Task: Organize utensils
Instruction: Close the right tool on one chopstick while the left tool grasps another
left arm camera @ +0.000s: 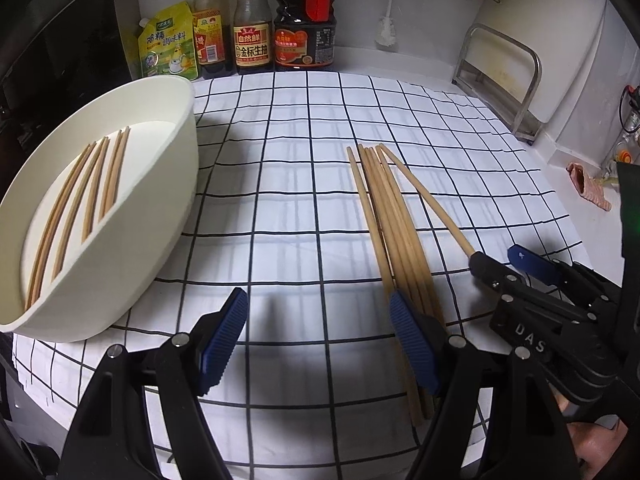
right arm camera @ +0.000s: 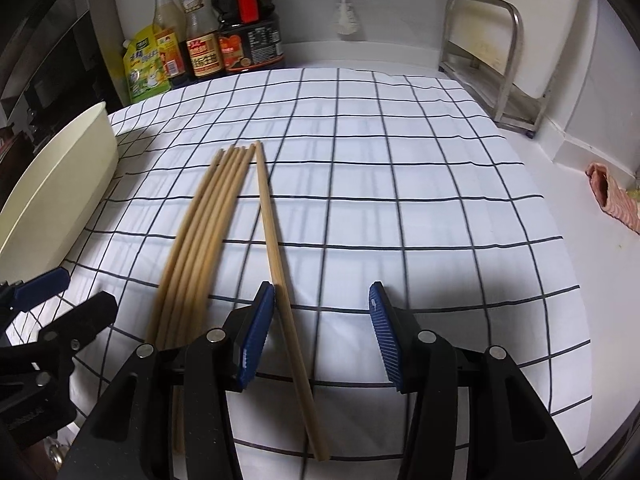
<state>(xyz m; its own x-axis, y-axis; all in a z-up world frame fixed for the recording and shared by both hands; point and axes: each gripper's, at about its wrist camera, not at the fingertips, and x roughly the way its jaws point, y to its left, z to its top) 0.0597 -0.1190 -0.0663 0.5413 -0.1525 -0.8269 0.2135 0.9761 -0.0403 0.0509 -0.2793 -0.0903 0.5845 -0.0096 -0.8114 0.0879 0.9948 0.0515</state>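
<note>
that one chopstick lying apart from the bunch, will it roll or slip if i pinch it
The lone chopstick looks thin, stiff and straight, so it should lift without bending. Its smooth, narrow shaft may roll on the checked cloth or slip between the pads.

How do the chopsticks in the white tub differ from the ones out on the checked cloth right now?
The chopsticks in the white tub lie spread apart with gaps between them; the chopsticks on the checked cloth are bunched tight, with one splayed off to the side. The tub walls its chopsticks in, while those on the cloth lie loose beside both grippers. Both sets are plain light wood, alike in length, pointing roughly the same way.
</note>
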